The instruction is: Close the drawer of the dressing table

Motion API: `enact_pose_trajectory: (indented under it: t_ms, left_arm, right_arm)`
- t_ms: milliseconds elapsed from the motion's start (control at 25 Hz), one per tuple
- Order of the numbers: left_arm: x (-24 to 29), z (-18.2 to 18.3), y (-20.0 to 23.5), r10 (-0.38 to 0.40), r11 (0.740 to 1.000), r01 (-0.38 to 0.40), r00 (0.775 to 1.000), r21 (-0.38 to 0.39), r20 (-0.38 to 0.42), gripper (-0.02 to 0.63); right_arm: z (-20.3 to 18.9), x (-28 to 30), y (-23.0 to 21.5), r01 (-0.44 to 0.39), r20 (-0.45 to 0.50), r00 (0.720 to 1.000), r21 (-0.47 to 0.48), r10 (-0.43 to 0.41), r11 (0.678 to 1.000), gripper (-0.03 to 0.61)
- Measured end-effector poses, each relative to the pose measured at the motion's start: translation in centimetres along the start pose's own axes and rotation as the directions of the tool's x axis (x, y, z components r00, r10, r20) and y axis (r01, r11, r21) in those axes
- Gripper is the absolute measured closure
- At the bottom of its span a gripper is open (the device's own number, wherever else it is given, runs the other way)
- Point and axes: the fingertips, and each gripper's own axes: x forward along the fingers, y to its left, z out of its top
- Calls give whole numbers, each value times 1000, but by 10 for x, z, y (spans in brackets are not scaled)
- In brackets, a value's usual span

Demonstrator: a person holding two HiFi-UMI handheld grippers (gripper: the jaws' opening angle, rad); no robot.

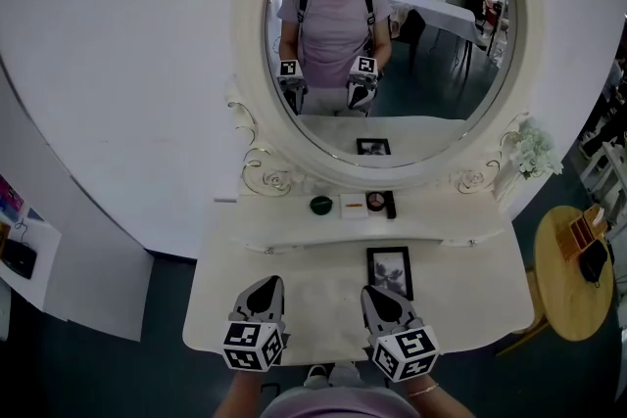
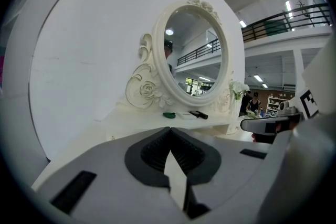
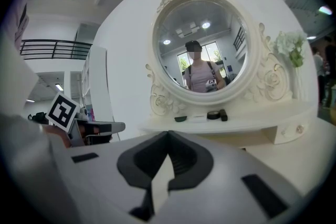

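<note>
White-painted wooden dressing table (image 1: pixel 323 318) fills the centre of the head view, against a white wall. A large oval mirror in a carved white frame (image 1: pixel 392 44) rises from it and reflects a person holding both grippers.

The raised shelf (image 1: pixel 294 215) below the mirror carries, left to right, a dark green round dish (image 1: pixel 321 205), a small flat white box (image 1: pixel 354 205), a round compact (image 1: pixel 375 201) and a narrow black case (image 1: pixel 389 205). A black-framed picture (image 1: pixel 390 271) lies flat on the lower tabletop.

A small white drawer front with a knob (image 3: pixel 289 134) sits under the shelf's right end, at the middle right of the right gripper view. Whether it is flush or pulled out cannot be told.

The left gripper (image 1: pixel 265 285) and right gripper (image 1: pixel 377 295) lie side by side at the lower centre, over the tabletop's near edge, pointing towards the mirror. Each gripper view shows the black ribbed jaws meeting at the tips, with nothing between them.

A spray of white flowers (image 1: pixel 534 152) stands at the mirror's right; a round wooden side table (image 1: pixel 563 299) lies at the right edge.
</note>
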Motion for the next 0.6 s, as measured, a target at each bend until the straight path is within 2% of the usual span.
enact_pose_trajectory:
  t_ms: [600]
  left_arm:
    - [-1, -4, 11, 32, 999, -32, 999, -11, -9, 612]
  right_arm:
    - [1, 0, 1, 4, 3, 1000, -7, -4, 1000, 577]
